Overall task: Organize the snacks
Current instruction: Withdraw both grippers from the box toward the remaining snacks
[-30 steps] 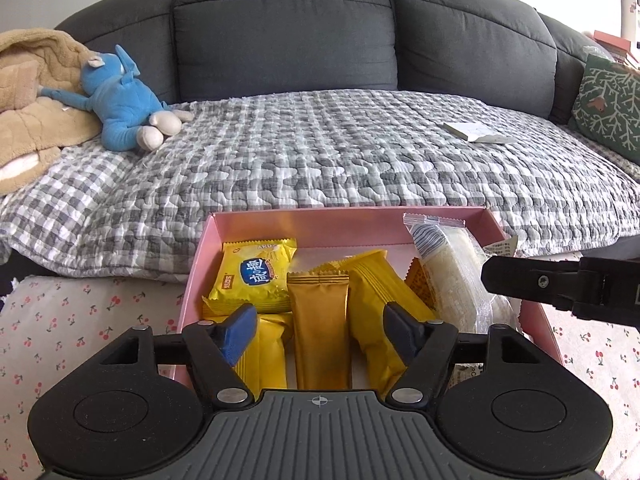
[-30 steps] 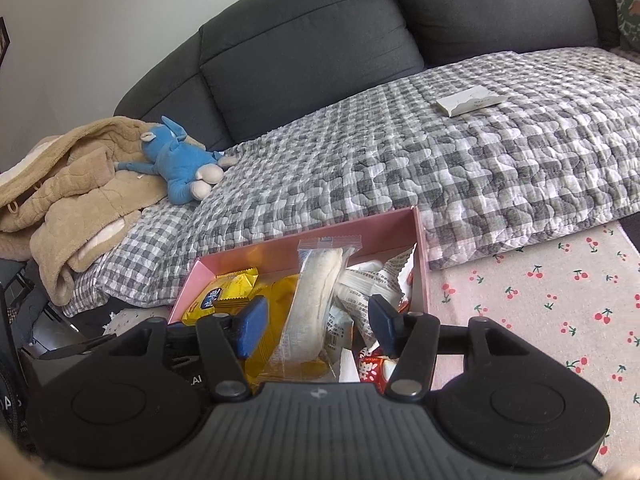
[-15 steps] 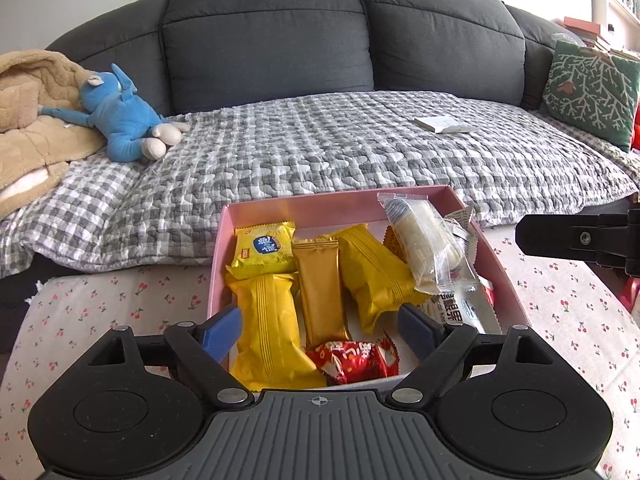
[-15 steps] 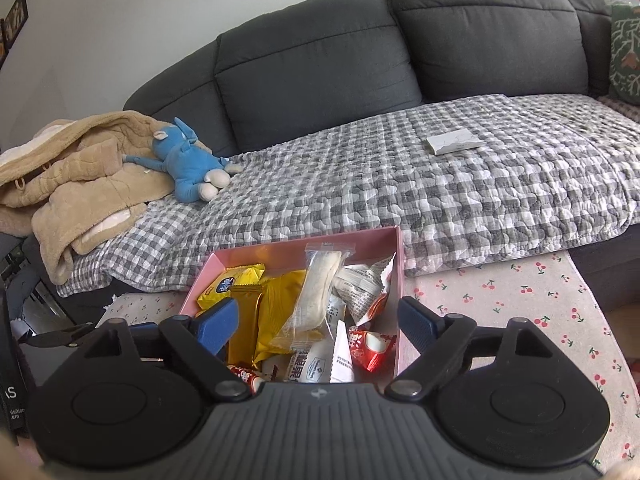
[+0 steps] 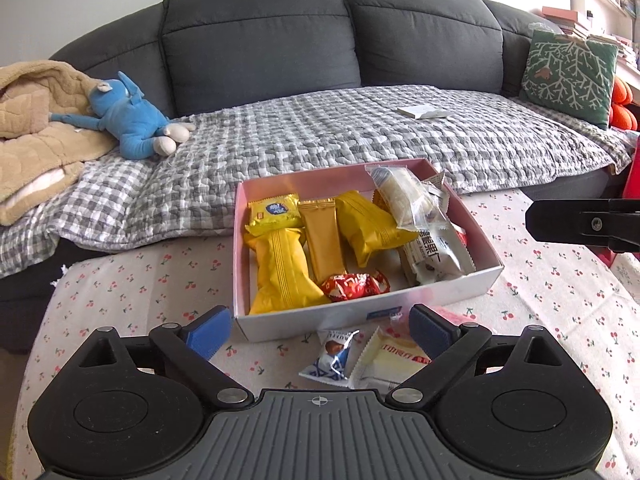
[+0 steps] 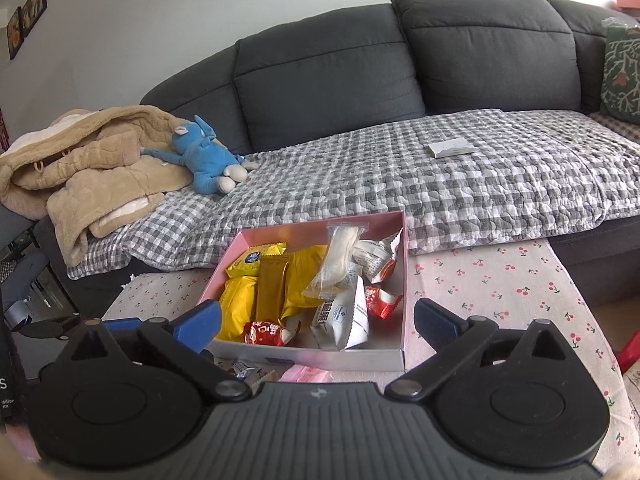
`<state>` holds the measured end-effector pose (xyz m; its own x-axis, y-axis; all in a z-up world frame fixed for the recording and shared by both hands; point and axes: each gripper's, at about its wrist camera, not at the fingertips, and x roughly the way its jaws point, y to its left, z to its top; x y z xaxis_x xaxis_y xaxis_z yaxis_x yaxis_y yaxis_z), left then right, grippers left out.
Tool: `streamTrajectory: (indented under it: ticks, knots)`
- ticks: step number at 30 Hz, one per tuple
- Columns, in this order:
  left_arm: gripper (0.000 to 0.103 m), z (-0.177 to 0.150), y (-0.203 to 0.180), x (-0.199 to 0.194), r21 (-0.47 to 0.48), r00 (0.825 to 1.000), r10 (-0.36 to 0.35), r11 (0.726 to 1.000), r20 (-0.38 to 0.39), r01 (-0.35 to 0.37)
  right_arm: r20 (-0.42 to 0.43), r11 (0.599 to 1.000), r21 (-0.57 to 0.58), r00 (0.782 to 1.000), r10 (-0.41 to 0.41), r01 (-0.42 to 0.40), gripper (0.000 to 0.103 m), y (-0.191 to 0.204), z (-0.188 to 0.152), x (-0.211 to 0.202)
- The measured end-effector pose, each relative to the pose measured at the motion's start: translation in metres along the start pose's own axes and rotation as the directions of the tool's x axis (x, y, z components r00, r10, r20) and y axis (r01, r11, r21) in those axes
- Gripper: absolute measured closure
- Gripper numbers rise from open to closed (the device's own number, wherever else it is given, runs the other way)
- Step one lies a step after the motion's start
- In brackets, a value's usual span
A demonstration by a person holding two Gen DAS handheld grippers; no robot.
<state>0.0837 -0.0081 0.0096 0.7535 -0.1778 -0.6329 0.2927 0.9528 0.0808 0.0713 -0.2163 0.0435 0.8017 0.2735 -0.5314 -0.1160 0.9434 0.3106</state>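
A pink box (image 5: 372,312) (image 6: 404,264) sits on the cherry-print table, filled with several snacks: yellow packets (image 5: 282,270), a gold bar (image 5: 322,236), a red candy (image 5: 354,286), white wrappers (image 5: 434,254). Two loose snacks lie on the cloth in front of the box: a blue-white wrapper (image 5: 334,356) and a white-red one (image 5: 394,358). My left gripper (image 5: 320,330) hangs just short of the box's near wall, jaws still opening, nothing between them. My right gripper (image 6: 318,324) also sits back from the box, jaws opening and empty. The right gripper's finger (image 5: 580,226) shows at the right edge of the left wrist view.
Behind the table stands a dark grey sofa (image 5: 256,40) under a checked quilt (image 5: 320,132). On it lie a blue plush toy (image 5: 128,120), a beige jacket (image 6: 80,168), a small white box (image 6: 452,147) and a green cushion (image 5: 568,72). Bare tablecloth (image 6: 500,280) lies right of the box.
Both grippers have drawn back from the box and opened wide. Snacks that were between the jaws now lie in the box; two loose snacks have come into view in front.
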Motion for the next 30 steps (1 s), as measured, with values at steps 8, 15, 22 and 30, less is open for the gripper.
streamTrajectory:
  ticks: [8, 15, 22, 30]
  knots:
    - [0.005, -0.026, 0.008, -0.014, 0.016, 1.0, 0.003, 1.0, -0.012, -0.003, 0.003, 0.996, -0.082, 1.0, -0.022, 0.022, 0.0, 0.015, -0.02, -0.012]
    - [0.005, -0.049, 0.021, -0.02, 0.007, 1.0, 0.001, 1.0, 0.003, -0.001, -0.002, 0.988, -0.147, 0.999, -0.038, 0.037, 0.0, 0.025, -0.045, -0.014]
    - [0.005, -0.065, 0.034, -0.016, -0.024, 1.0, 0.003, 1.0, -0.014, -0.003, -0.011, 0.987, -0.156, 0.999, -0.043, 0.04, 0.0, 0.025, -0.064, -0.013]
    - [0.005, -0.083, 0.038, -0.007, 0.011, 1.0, 0.022, 1.0, -0.016, -0.022, -0.019, 0.981, -0.187, 0.999, -0.048, 0.044, 0.0, 0.026, -0.08, -0.008]
